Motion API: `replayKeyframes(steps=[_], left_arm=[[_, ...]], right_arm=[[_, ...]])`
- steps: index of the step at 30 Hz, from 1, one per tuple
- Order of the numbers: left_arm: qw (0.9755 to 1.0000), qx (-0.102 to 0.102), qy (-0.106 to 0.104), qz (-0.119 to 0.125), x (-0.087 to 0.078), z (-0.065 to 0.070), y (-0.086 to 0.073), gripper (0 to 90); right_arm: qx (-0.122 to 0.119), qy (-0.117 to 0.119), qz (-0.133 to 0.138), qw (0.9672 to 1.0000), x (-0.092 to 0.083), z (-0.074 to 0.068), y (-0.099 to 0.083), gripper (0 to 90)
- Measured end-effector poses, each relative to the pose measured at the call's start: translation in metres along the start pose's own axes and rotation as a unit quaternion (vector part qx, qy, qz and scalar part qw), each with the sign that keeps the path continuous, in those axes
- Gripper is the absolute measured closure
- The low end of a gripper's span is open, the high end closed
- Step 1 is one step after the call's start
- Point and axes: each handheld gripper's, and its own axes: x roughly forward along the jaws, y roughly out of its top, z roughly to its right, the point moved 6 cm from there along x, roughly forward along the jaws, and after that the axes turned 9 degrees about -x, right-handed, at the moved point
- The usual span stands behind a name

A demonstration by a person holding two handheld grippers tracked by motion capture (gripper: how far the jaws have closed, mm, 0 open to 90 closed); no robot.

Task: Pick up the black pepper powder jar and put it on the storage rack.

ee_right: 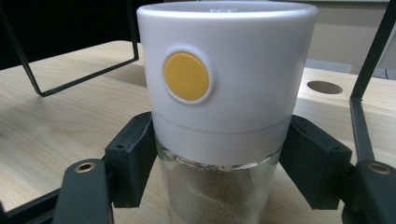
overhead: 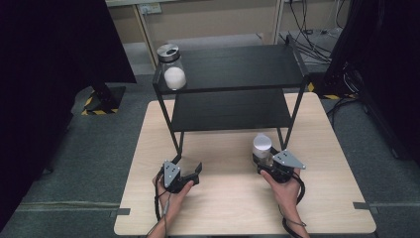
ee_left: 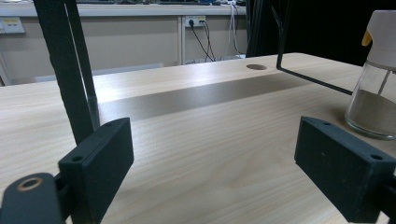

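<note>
Gripping the white-capped glass spice jar (ee_right: 219,116) now, right gripper (ee_right: 219,172) clamped on its neck; left gripper (ee_left: 212,163) wide open, empty. Next probably lifting it onto the black metal shelf (overhead: 237,67).

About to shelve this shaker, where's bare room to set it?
Top shelf is bare right of the white-filled jar; lower shelf is bare throughout. Tabletop is free between the left hand-held gripper and the right hand-held gripper gripping the shaker.

Right hand-held gripper (overhead: 265,159) clamped; left hand-held gripper (overhead: 194,172) spread wide.
</note>
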Motion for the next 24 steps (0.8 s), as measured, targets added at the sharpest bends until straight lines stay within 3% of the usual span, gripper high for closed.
replayKeyframes(steps=[12,24], left_arm=[[1.0000,0.001,-0.001,0.000,0.000,0.000,0.000,11.3],[1.0000,0.002,0.000,0.001,0.000,0.001,0.000,11.3]], right_arm=[[0.010,-0.008,0.024,0.9996,-0.006,-0.005,-0.006,30.7],[0.015,-0.014,0.060,0.9980,-0.023,-0.005,0.004,30.7]])
